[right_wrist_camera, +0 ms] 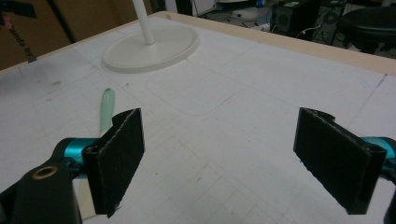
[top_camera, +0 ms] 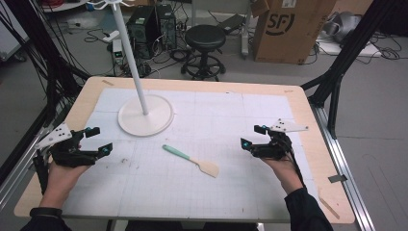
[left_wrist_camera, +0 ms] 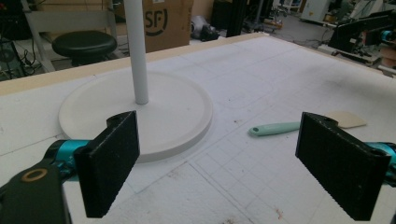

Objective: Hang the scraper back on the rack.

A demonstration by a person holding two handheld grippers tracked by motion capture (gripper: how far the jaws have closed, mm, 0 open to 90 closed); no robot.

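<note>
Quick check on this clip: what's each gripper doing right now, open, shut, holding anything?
Left gripper: open, jaws wide apart, holding nothing.
Right gripper: open, jaws wide apart, holding nothing.
The spatula lies untouched on the table between them.

Soft, even overhead light falls on the white gridded mat covering the wooden tabletop (top_camera: 269,120), with no hard glare. Shadows are faint: a pale one lies under the mint-handled spatula with a beige blade (top_camera: 191,160) near the middle of the tabletop. The high view is low in resolution and slightly soft throughout. In both gripper views the near black jaws look blurred and grainy, and the background beyond the tabletop's far edge is out of focus.
</note>
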